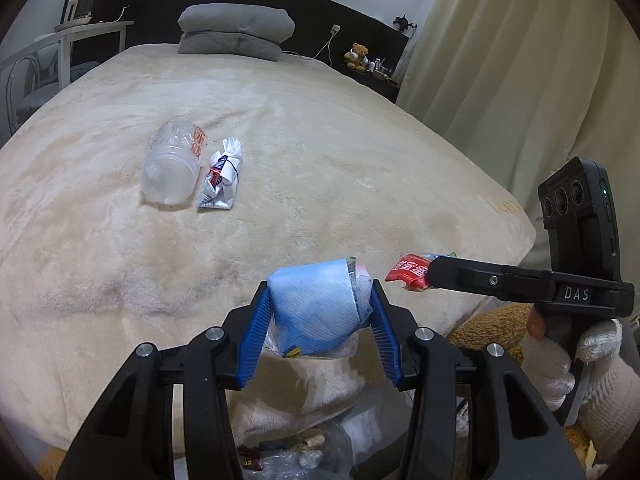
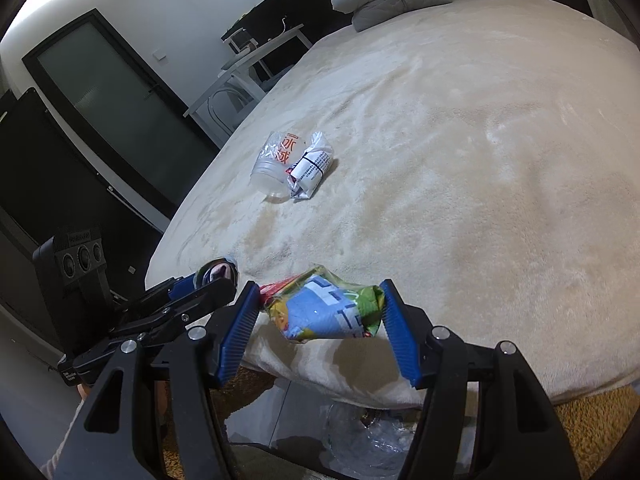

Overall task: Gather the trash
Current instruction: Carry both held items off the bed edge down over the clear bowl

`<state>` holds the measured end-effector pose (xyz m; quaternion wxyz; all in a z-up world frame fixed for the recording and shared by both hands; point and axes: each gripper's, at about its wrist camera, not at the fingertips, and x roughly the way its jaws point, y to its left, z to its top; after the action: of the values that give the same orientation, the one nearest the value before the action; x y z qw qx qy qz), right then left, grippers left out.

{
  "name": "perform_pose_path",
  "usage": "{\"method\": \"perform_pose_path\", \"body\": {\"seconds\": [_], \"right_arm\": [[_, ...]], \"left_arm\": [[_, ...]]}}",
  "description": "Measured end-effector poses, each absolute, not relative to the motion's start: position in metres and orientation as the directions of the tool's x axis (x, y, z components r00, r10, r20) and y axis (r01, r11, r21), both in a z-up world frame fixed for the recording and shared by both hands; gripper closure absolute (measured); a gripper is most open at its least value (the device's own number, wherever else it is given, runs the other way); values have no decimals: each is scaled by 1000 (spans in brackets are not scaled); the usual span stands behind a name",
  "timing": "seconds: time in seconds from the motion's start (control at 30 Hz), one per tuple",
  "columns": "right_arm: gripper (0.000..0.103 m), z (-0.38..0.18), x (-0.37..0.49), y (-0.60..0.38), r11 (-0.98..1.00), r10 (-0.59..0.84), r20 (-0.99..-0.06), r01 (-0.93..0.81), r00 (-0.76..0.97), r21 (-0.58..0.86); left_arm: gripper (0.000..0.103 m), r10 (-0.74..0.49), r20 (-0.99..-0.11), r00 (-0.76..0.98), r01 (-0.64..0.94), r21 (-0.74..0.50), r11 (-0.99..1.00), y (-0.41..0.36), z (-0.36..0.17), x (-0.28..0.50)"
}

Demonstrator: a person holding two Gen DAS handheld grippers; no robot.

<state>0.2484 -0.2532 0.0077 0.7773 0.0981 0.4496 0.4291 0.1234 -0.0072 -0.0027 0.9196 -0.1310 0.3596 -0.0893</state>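
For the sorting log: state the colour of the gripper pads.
Blue ribbed pads, clearest in the left wrist view.

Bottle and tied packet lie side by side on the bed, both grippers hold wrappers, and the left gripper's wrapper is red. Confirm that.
Not quite: the left gripper holds a blue wrapper, as the left wrist view shows. The red-ended one is in the right gripper. The bottle and tied packet do lie side by side on the bed.
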Motion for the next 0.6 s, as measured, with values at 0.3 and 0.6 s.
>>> {"method": "perform_pose_path", "body": {"seconds": [0.3,0.6], "right_arm": [[42,5,220,-271,613,759,-606,-574,238,542],[42,-2,190,-283,643,730,-626,-584,273,495]], "left_arm": [[56,-260,-635,727,80,-298,951,-29,-9,84],[56,-257,-648,717,73,-296,952,-39,-19,60]]}}
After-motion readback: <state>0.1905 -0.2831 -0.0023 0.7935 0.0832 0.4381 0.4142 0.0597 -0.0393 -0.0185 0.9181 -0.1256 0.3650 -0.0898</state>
